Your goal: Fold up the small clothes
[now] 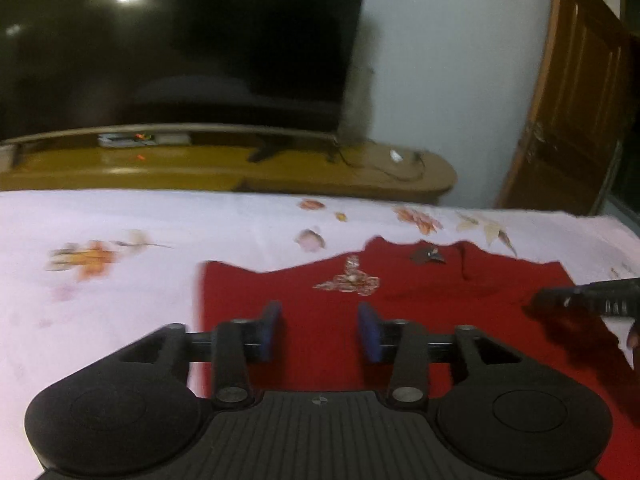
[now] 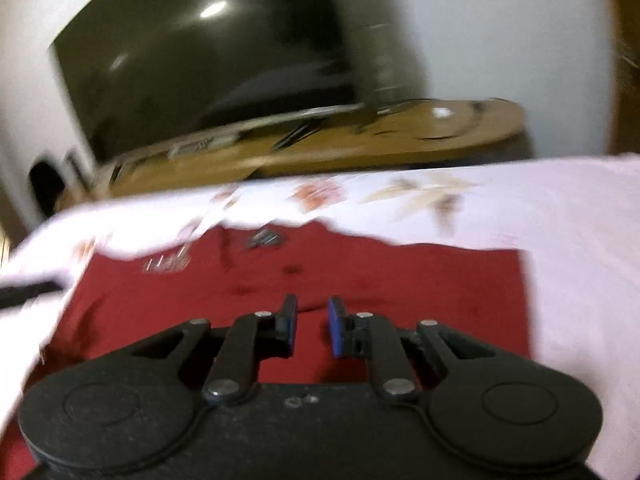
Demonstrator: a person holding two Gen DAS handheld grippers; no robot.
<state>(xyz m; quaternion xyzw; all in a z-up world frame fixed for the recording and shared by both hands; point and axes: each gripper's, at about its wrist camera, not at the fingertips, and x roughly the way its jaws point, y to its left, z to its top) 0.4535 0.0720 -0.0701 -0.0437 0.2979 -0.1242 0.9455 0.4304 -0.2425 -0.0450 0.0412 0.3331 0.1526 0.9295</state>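
Behind the bed a dark television (image 1: 180, 40) stands on a wooden cabinet (image 1: 240, 168), with a door (image 1: 576, 92) at the right. Spread flat on the flowered white sheet (image 1: 100, 220) lies the red garment (image 1: 320, 340), its neckline toward the far edge, hem toward the camera, long axis seemingly across the bed. Over its left part the left gripper (image 1: 320, 330) hovers released, blue pads apart with only cloth below; the right gripper (image 2: 313, 326), over the middle, is parted narrowly and grips nothing. Both views are blurred, so a hasty pinch may catch the sheet along with the garment, or drag the cloth into wrinkles and skew the fold.
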